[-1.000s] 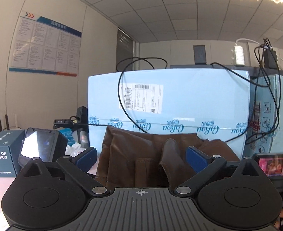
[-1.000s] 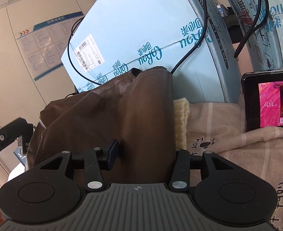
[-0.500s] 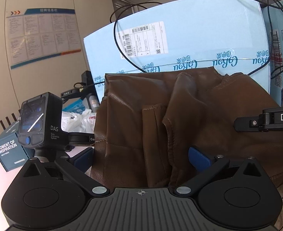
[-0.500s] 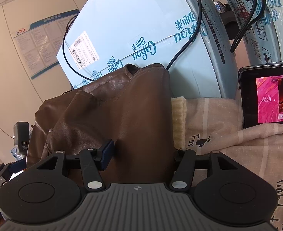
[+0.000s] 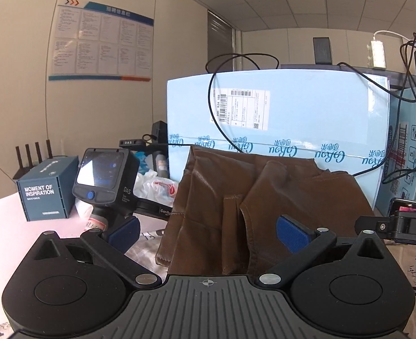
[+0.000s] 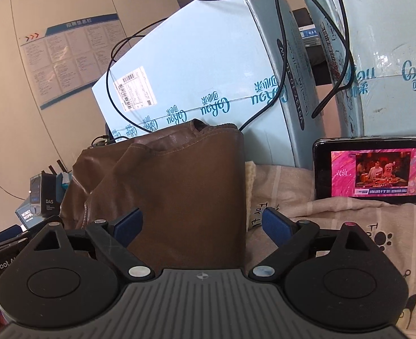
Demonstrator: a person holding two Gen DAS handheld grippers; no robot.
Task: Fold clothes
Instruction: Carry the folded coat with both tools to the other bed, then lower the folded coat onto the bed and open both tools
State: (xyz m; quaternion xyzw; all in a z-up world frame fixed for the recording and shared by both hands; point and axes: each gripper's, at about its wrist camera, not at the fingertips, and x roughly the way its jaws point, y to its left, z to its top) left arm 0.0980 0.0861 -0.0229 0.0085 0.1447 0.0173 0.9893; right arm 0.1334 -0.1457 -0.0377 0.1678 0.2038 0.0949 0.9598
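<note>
A brown leather garment (image 5: pixel 236 212) lies bunched and folded on the patterned cloth (image 6: pixel 335 217), against a light-blue box. In the left wrist view my left gripper (image 5: pixel 208 233) is open with its blue pads on either side of the garment's near edge. In the right wrist view the garment (image 6: pixel 179 195) fills the middle, and my right gripper (image 6: pixel 203 226) is open around its right part, the pads not pressing it. The right gripper's body shows at the right edge of the left wrist view (image 5: pixel 405 226).
Large light-blue boxes (image 5: pixel 278 118) with black cables (image 5: pixel 216 99) stand behind the garment. A phone playing video (image 6: pixel 374 175) leans at the right. A handheld device (image 5: pixel 103 180), a dark-blue box (image 5: pixel 47 192) and plastic bags (image 5: pixel 157 183) sit at the left. A cream knit item (image 6: pixel 250 175) peeks out beside the garment.
My right gripper opened off the garment. My left gripper stayed open and tilted back up, so the garment sits lower and smaller in its view.
</note>
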